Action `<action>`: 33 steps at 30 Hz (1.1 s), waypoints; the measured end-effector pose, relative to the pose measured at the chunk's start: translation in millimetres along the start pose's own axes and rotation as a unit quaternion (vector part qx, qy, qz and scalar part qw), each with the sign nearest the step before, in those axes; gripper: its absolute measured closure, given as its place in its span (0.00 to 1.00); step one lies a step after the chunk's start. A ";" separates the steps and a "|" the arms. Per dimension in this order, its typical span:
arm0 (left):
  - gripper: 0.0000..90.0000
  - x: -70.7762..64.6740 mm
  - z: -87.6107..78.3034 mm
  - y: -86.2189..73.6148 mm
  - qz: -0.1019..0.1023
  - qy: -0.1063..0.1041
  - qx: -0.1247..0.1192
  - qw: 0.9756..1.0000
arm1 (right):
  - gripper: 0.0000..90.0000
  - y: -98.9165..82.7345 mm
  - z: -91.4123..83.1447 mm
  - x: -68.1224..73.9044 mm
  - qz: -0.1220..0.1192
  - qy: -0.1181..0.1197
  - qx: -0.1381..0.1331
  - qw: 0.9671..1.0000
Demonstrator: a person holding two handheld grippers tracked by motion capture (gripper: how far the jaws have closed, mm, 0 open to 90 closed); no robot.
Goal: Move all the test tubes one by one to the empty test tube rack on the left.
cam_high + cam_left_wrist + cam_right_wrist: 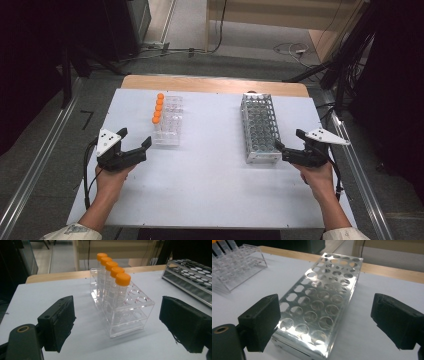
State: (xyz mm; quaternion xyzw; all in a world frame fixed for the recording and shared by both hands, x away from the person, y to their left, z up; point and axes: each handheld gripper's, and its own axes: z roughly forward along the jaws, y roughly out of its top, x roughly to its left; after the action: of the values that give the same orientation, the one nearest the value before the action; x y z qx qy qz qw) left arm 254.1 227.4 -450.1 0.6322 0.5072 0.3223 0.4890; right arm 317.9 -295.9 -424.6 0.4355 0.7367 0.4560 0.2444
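clear plastic tube rack (168, 121), upper left of the high view, on white table (210, 175): 5 orange-capped tubes (158, 108) in 1 row, likely staged for transfer. perforated metal rack (259, 127), right of centre, holds none. left gripper (133, 144), right gripper (287, 144): fingers apart, nothing held.

In the high view, a broad bare strip of the table (210, 165) runs down the middle of the frame between the clear rack (168, 122) at left centre and the metal rack (259, 127) at right centre. The lower half lies open. Five orange-capped tubes (158, 107) stand tall along the clear rack's left edge, blocking low passes there.
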 end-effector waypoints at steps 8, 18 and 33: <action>0.13 5.7 -6.1 -8.7 0.000 0.022 0.006 1.000 | 0.09 -14.0 -12.2 -12.2 0.008 -0.021 0.008 1.000; 0.13 13.1 -13.8 -16.6 0.004 0.039 0.010 0.999 | 0.09 -27.3 -25.0 -19.9 0.016 -0.039 0.012 0.999; 0.13 14.6 -23.3 -25.2 0.005 0.046 0.016 0.999 | 0.09 -49.4 -45.7 -33.7 0.030 -0.075 0.020 0.997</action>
State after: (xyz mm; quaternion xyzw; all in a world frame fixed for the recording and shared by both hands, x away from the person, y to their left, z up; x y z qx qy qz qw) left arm 229.0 248.4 -467.9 0.6274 0.5309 0.3453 0.4530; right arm 279.4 -356.1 -448.3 0.4950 0.7120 0.4140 0.2767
